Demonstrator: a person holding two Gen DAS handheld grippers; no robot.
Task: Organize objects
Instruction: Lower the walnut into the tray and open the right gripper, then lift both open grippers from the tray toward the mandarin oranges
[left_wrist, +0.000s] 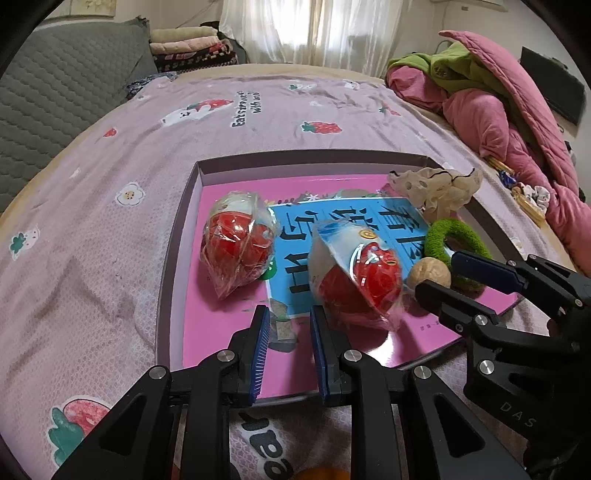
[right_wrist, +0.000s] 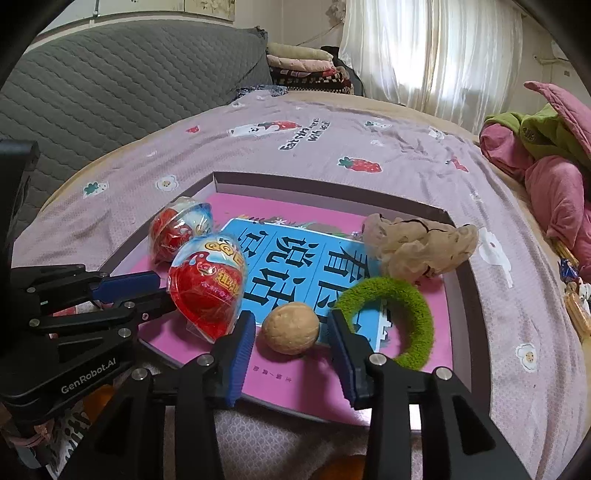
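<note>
Walnut (right_wrist: 290, 328) lies between the spread right gripper (right_wrist: 291, 328), at 6 o'clock in box (right_wrist: 332, 186), ready for pinching, while left gripper (left_wrist: 286, 325) waits open.

Both wrist views closely share the tray (left_wrist: 177, 236).

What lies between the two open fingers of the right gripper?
The walnut lies between the fingers of the right gripper, resting on the pink book, untouched by either pad. The right wrist view shows this best.
</note>
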